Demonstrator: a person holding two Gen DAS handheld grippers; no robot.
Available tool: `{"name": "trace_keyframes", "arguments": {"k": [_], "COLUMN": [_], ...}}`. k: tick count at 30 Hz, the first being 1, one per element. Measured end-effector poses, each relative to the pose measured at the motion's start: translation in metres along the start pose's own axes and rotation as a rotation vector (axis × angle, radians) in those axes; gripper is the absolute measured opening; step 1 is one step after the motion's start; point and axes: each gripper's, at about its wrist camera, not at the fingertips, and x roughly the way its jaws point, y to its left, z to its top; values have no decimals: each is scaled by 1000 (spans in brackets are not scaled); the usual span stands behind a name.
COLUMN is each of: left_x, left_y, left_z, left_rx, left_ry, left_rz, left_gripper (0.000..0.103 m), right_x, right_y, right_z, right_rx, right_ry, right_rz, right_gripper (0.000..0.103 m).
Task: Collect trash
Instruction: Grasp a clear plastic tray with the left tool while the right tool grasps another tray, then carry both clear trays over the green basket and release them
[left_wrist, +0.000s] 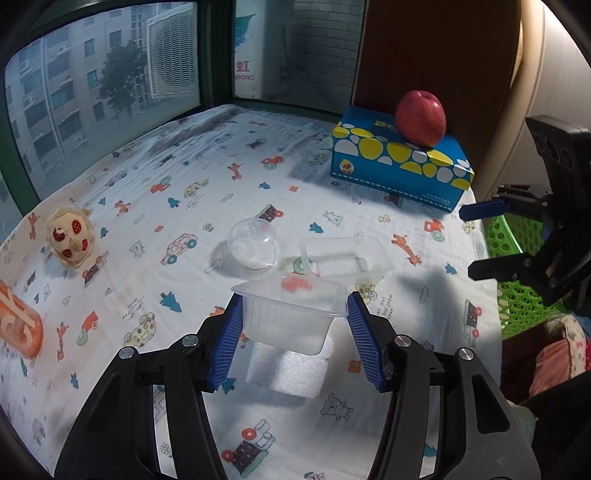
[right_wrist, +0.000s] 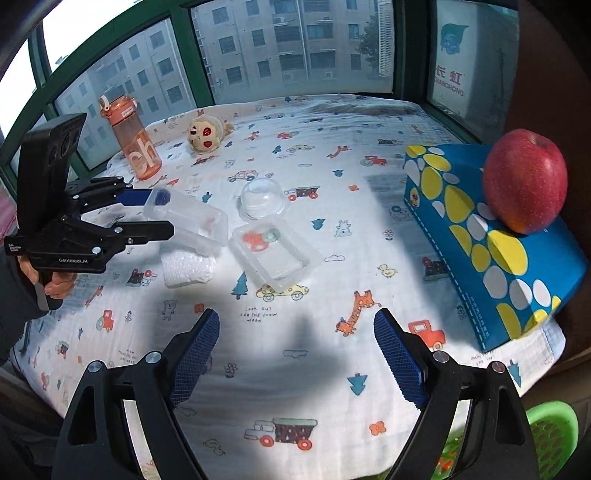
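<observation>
We read "CHANGHONG" on the window sign (right_wrist: 448, 90) and "GenRobot.AI" on the left gripper (right_wrist: 162, 210). The patterned cloth (right_wrist: 258, 314) says "LOOK OUT FOR THE SNOW MOON"; the orange bottle (right_wrist: 135, 142) shows "ch".

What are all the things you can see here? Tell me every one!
tub: 1, clear, held between the left tongs, above the foam
tray: 1, clear, on the cloth mid-table
dome lid: 1, clear, behind the tray
foam: 1, white, on the cloth under the tub
apple: 1, red, on top of the box
box: 1, blue with yellow and white spots, right side
bottle: 1, orange, far left by the window
plush toy: 1, beige and red, beside the bottle
basket: 1, green, off the table's right edge
cloth: 1, white with cartoon prints, covers the table
left tongs: 1, black with blue pads, shut on the tub
right tongs: 1, black with blue pads, open, nothing between
hand: 1, grips the left handle
</observation>
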Motion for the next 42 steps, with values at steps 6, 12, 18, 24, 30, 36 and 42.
{"name": "trace_keyframes", "arguments": {"k": [6, 12, 18, 24, 30, 36, 42], "left_x": [-19, -28, -36, -35, -30, -35, -47], "left_y": [15, 27, 35, 39, 40, 28, 7], "left_z": [5, 1, -9, -18, -22, -21, -19], "left_rx": [-96, -180, -222, -246, -270, -275, -269], "left_ry": [-61, -96, -103, -90, -74, -84, -104], "left_rz": [-17, -26, -23, -16, -18, -22, -37], "left_gripper": [55, 55, 55, 55, 55, 55, 55], "right_x": [32, 69, 101, 120, 114, 88, 42], "right_y": [8, 11, 12, 14, 19, 18, 11], "right_z": [21, 36, 44, 49, 46, 36, 14], "right_rx": [-69, -101, -127, -130, -106, -38, 46], "right_ry": [25, 78, 117, 154, 155, 131, 86], "right_rz": [19, 40, 48, 64, 68, 57, 36], "right_gripper": [83, 83, 84, 83, 65, 62, 61]}}
